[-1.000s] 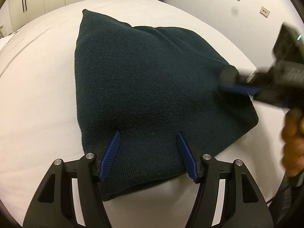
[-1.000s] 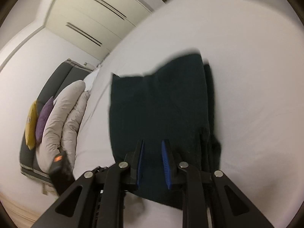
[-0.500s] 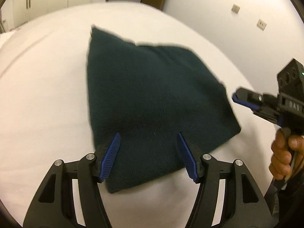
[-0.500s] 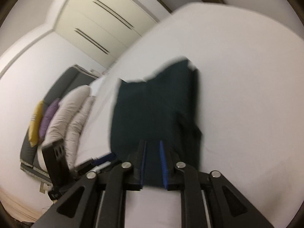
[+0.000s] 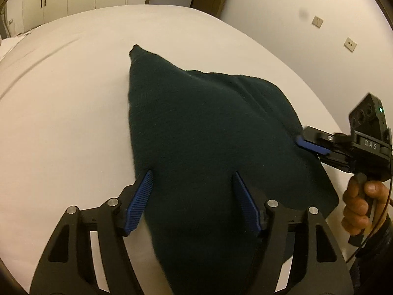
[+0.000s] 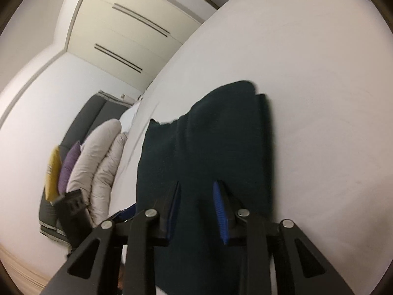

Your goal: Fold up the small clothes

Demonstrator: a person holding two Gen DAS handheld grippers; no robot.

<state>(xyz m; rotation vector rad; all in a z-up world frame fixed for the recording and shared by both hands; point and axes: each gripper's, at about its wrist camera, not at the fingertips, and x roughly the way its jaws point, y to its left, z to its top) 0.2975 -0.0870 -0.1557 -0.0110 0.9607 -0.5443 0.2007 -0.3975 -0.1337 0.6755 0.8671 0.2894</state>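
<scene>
A dark green knitted garment [image 5: 208, 132] lies folded on the white bed [image 5: 61, 98]; it also shows in the right wrist view [image 6: 208, 147]. My left gripper [image 5: 191, 179] is open, its blue pads wide apart over the garment's near end. My right gripper [image 6: 196, 189] is open over the garment's near edge, pads part-way apart with nothing between them. It also shows in the left wrist view [image 5: 307, 145] at the garment's right edge, held by a hand [image 5: 361, 206].
The white bed sheet [image 6: 319, 86] spreads all round the garment. A dark sofa with a grey duvet [image 6: 98, 152] and purple and yellow cushions stands at the left. Wardrobe doors [image 6: 137, 24] and a wall with sockets [image 5: 316, 21] lie beyond the bed.
My right gripper has opened wider and come back over the garment's right edge. My left gripper has moved in closer over the garment's near end, still open.
</scene>
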